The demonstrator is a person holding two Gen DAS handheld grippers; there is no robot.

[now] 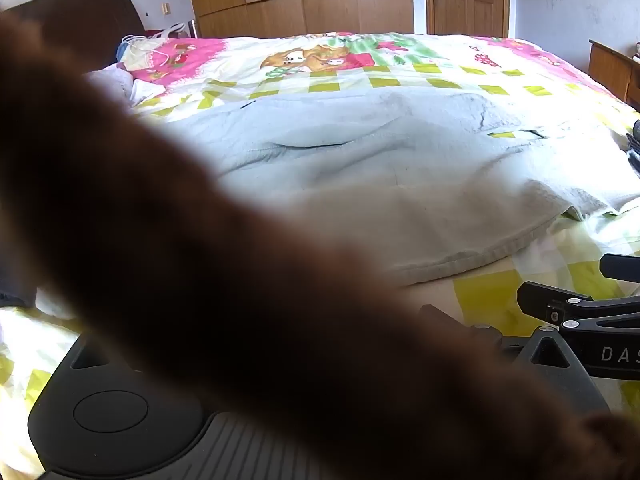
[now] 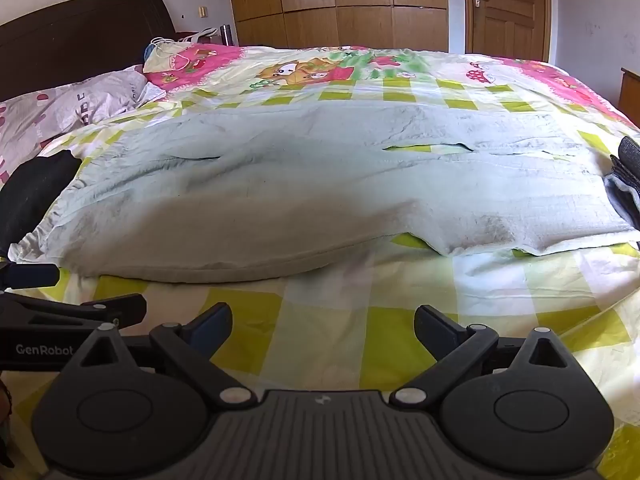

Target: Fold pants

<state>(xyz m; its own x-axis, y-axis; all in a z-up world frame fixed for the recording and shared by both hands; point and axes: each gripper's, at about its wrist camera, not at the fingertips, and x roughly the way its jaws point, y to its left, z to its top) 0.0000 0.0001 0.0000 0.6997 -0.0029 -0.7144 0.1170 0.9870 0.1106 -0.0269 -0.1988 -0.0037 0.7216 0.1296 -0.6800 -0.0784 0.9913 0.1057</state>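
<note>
Pale green-grey pants [image 2: 320,192] lie spread flat across the bed, waist to the left, legs to the right; they also show in the left wrist view [image 1: 380,184]. My right gripper [image 2: 323,326] is open and empty over the checked sheet, just short of the pants' near edge. In the left wrist view a blurred brown shape [image 1: 200,260] close to the lens covers most of my left gripper; only one fingertip [image 1: 434,312] shows. The right gripper's fingers [image 1: 560,304] show at the lower right of that view.
The bed has a yellow-green checked sheet [image 2: 400,336] with a pink cartoon print at the far side. A pillow [image 2: 72,108] and dark headboard [image 2: 80,28] lie at left. Dark clothes sit at the left [image 2: 36,192] and right [image 2: 626,184] edges. Wardrobe and door stand behind.
</note>
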